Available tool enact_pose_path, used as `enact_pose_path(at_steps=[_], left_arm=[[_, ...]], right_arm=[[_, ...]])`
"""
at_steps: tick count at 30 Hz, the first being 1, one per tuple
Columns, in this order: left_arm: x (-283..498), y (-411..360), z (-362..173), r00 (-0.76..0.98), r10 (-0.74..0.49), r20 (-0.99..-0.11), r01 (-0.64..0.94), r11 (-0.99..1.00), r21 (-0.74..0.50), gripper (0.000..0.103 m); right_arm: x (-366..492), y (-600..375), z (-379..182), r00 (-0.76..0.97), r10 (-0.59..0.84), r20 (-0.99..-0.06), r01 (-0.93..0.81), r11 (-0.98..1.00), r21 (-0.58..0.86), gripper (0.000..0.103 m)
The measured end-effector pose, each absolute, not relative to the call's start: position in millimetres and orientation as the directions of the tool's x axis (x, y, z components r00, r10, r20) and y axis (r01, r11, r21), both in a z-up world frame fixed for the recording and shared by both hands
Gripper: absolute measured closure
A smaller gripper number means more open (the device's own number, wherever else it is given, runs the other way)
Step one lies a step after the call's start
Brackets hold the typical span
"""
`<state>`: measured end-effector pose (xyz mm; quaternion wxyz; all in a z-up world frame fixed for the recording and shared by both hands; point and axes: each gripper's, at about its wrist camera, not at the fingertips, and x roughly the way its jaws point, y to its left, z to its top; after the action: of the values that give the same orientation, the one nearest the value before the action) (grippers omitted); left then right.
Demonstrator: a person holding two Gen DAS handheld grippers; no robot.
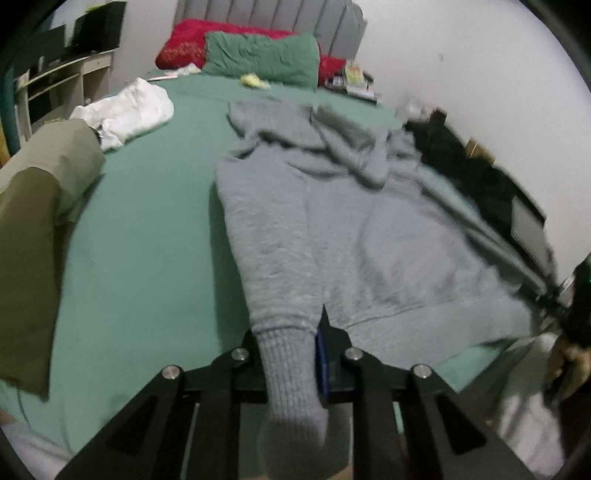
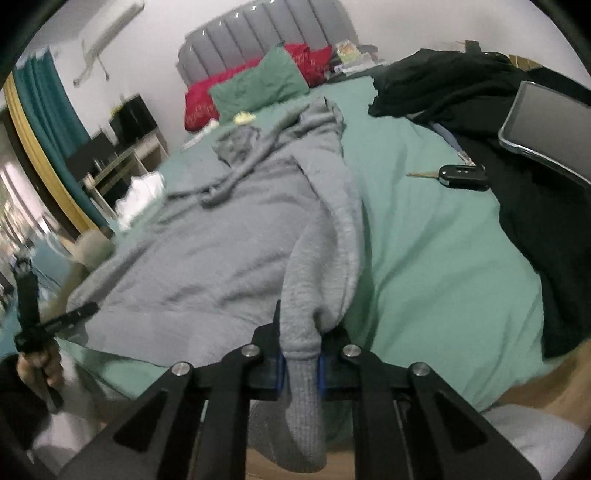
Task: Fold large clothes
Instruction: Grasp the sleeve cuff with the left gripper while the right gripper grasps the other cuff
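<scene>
garment: a large grey hoodie (image 1: 369,229) lies spread on the green bed sheet (image 1: 147,229), hood end toward the grey headboard (image 1: 273,14), hem toward the near edge of the bed.
left sleeve: it runs down the hoodie's left side as seen from the left wrist camera, and its ribbed cuff (image 1: 291,369) passes between the fingers.
left gripper: the left gripper (image 1: 291,354) is pinching that ribbed cuff, jaws pressed in on the knit; the cuff end hangs past the pads toward the camera.
right sleeve: in the right wrist view it runs along the hoodie's right edge, bunched where it meets the other ribbed cuff (image 2: 301,373).
right gripper: the right gripper (image 2: 301,363) is clamped on that cuff, blue pads tight on both sides of it.
beyond the hoodie: a green pillow (image 1: 262,59) and a red pillow (image 1: 188,40) rest against the headboard.
left of the hoodie: a crumpled white cloth (image 1: 129,110) and an olive garment (image 1: 40,221) on the sheet.
right of the hoodie: a car key (image 2: 461,176) on the sheet, dark clothing (image 2: 535,221) beside it, and a tablet (image 2: 550,125) on the dark clothing.
image quality: both views are motion-blurred.
</scene>
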<state>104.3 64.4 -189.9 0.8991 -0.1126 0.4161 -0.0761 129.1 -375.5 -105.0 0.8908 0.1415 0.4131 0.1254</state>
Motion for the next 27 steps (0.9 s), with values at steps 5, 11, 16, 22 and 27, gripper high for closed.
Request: enact_pose_path(at_steps=[5, 11, 16, 22, 27], left_arm=[[80, 69, -166, 0.660, -0.235, -0.714, 0.053, 0.962, -0.267, 0.087], [58, 69, -139, 0.683, -0.254, -0.685, 0.056, 0.953, -0.298, 0.087], [33, 69, -114, 0.687, -0.265, -0.676, 0.064, 0.950, -0.307, 0.087], [-10, 64, -73, 0.709, -0.236, -0.664, 0.043, 0.955, -0.293, 0.087], [-46, 59, -34, 0.740, -0.232, -0.632, 0.048, 0.955, -0.294, 0.087]], right_arm=[[116, -387, -89, 0.627, 0.424, -0.654, -0.118, 0.881, 0.458, 0.093], [92, -392, -57, 0.664, 0.421, -0.617, -0.161, 0.887, 0.432, 0.093], [70, -402, -28, 0.697, 0.443, -0.564, -0.191, 0.872, 0.450, 0.093], [33, -410, 18, 0.727, 0.469, -0.502, -0.254, 0.862, 0.438, 0.093], [1, -417, 57, 0.747, 0.507, -0.430, -0.298, 0.834, 0.465, 0.093]])
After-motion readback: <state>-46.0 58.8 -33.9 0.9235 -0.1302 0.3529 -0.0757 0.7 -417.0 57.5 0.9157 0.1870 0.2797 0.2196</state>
